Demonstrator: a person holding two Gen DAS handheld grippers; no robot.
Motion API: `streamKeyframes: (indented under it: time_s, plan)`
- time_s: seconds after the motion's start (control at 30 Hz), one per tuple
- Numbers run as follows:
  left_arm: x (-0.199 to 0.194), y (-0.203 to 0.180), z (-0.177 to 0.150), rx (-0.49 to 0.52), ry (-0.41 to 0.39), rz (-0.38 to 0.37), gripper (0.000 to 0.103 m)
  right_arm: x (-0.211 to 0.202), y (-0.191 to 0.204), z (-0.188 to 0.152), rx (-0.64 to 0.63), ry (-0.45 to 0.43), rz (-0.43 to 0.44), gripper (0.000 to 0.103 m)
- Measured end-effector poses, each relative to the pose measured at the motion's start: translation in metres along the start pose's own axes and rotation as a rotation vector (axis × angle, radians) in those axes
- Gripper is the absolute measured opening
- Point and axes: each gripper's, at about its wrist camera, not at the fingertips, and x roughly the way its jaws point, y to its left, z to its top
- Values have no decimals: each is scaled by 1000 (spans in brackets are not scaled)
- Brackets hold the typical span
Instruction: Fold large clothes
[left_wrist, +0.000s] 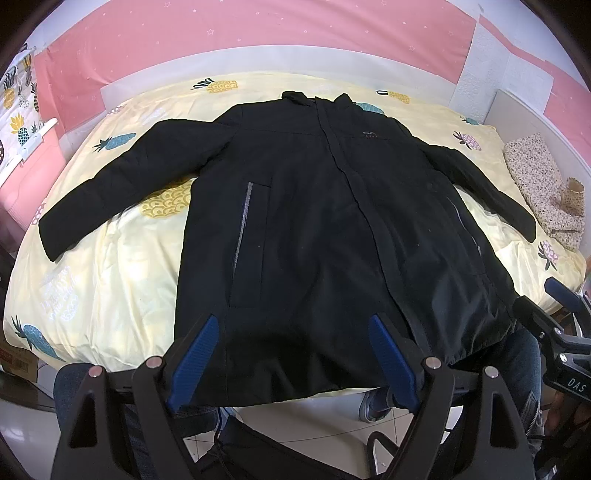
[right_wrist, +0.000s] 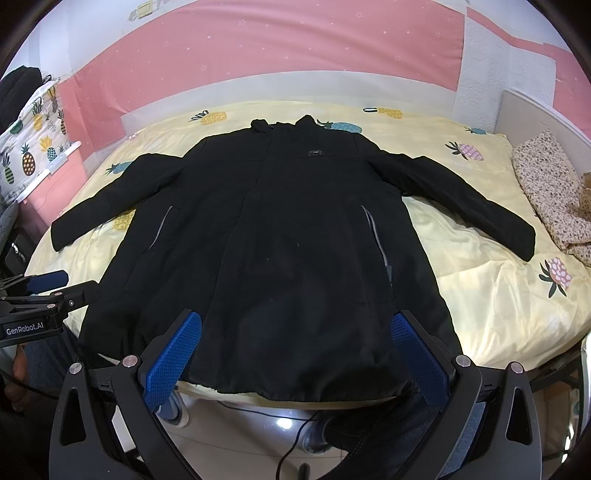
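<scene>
Pink wall, pineapple-print bed, tiled floor

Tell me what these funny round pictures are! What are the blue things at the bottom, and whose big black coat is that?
A person is holding a grabbing tool in each hand, like big tongs. Each tool has a tiny camera looking out along its two blue fingers, and that lens bends the picture round.

One picture comes from the left tongs, the other from the right tongs. Each camera can also see the other tool at the side of its picture.

On the bed lies a yellow pineapple quilt. Spread flat on it is a black coat, front up, sleeves stretched out both ways. A flowery cloth is bunched at the side.

Both tongs are wide open and hold nothing. I can't tell whose coat it is.
</scene>
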Motion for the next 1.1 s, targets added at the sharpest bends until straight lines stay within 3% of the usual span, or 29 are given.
streamKeyframes:
  time_s: [1.1]
  plan:
    - [6,1,-4,-4,12,1,85,2,7,4,-2,1,28,103]
